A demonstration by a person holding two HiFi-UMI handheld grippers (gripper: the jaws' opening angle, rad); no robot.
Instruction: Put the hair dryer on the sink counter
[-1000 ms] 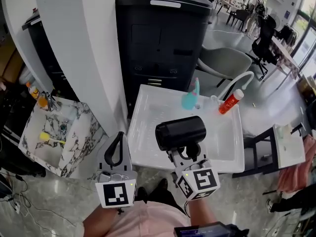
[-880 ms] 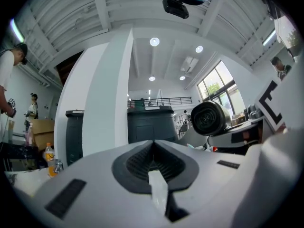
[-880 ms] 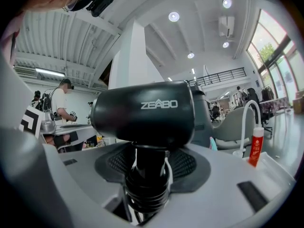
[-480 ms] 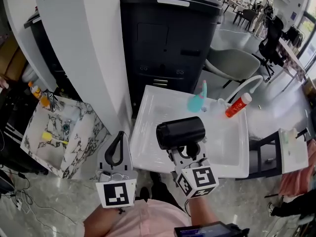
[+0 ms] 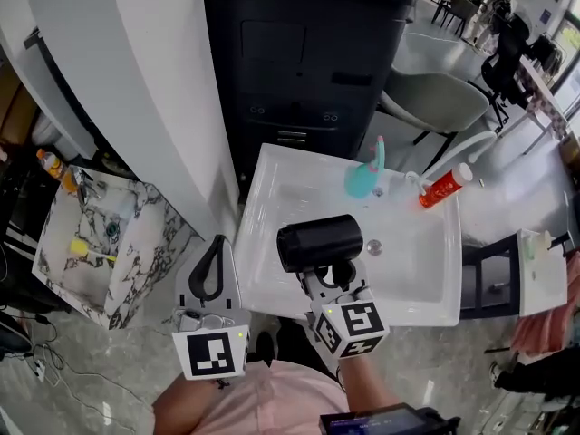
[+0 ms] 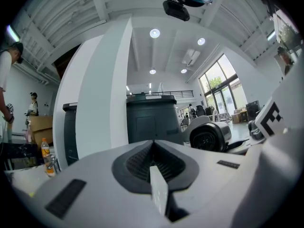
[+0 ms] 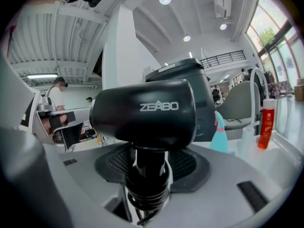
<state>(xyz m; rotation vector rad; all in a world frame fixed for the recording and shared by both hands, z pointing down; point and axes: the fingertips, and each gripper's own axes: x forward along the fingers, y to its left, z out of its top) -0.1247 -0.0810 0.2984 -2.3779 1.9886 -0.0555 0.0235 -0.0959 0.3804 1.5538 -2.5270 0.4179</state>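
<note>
Hair dryer [image 5: 319,241] is up in the air over the front part of the white sink [image 5: 253,234], black barrel lying roughly level w/ its long axis across the basin, handle pointing down. Right gripper [image 5: 332,275] is clamped on that handle, jaws part-way apart w/ the handle filling the gap; in the right gripper view the cord [image 7: 146,190] is coiled round the handle base just at the pads, so the grip may sit partly on cord and could slip. Left gripper [image 5: 210,277] hangs off the sink's left front corner, jaws together, nothing in them, not helping. To do the set-down well, IMO: pick a flat bare bit, not the bowl. The back ledge already carries a teal bottle [image 5: 362,178] and a red tube [image 5: 444,186] by the faucet [image 5: 450,157], so the clear stretch of ledge left of the bottle looks the safest spot; the front rim looks narrower. Carry it low and level, keep the barrel clear of the bottle, lay the barrel's side down first so it can't roll twd the drain [image 5: 373,246], then ease the jaws apart only once weight rests on the ledge. Watch the cord doesn't snag a pad on release. Marbled sink [image 5: 136,243] further left is well apart, prob. not the target.
</note>
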